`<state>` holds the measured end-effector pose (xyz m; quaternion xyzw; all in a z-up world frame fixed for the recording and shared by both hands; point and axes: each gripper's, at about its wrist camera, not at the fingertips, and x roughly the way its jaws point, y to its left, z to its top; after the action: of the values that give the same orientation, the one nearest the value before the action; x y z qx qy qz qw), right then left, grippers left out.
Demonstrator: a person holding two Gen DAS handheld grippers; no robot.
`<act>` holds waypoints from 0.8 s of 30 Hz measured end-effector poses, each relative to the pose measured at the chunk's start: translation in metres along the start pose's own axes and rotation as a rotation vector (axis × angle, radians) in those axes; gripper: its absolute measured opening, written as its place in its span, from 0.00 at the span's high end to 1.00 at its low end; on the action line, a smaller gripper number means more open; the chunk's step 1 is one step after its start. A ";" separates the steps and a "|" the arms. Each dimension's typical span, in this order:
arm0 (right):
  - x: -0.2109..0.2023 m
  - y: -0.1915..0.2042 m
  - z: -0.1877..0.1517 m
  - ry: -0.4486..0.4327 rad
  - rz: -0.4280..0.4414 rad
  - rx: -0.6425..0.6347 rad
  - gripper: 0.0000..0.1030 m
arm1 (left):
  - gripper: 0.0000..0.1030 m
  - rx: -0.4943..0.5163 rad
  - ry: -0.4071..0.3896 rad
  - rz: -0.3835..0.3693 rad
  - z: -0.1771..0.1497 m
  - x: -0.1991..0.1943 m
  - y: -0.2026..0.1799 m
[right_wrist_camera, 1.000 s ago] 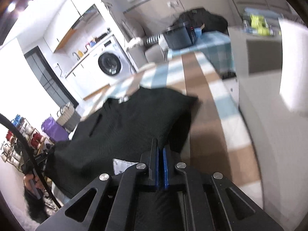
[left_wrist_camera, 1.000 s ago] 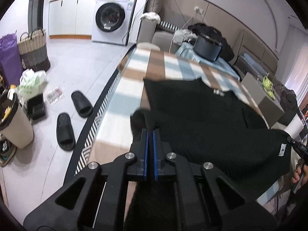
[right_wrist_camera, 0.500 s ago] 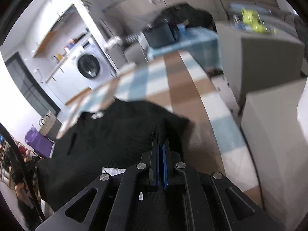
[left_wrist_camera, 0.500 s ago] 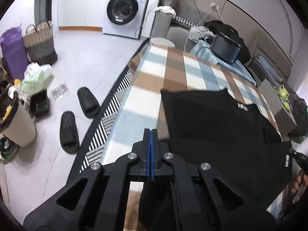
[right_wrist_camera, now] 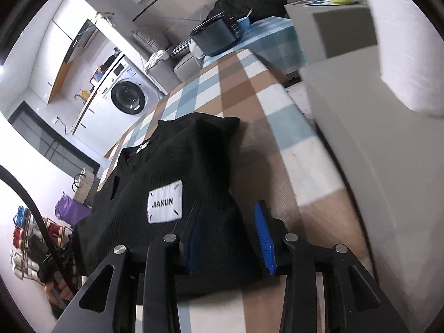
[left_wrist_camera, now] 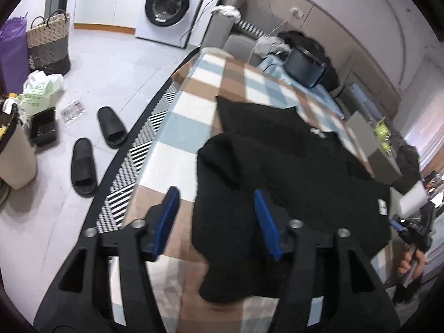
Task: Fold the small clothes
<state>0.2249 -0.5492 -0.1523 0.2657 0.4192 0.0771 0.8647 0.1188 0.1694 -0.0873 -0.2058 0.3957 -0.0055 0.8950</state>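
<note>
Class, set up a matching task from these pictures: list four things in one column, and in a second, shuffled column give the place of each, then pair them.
Things:
1. black knitted garment
2. pair of black slippers
3. white front-loading washing machine
4. white rectangular cloth label

Places:
A. against the far wall
B. sewn on the black fabric
C. on the grey floor beside the striped rug
D. spread on the checked blue, brown and white cloth

Pairs: 1-D, 2-C, 3-A, 4-B
</note>
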 end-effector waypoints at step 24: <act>0.025 0.016 0.005 0.063 0.010 -0.087 0.63 | 0.99 0.050 -0.061 0.003 0.031 0.004 -0.022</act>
<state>0.2460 -0.5280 -0.1588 0.2275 0.4414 0.1076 0.8613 0.1470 0.1597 -0.0626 -0.1830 0.3682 -0.0076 0.9115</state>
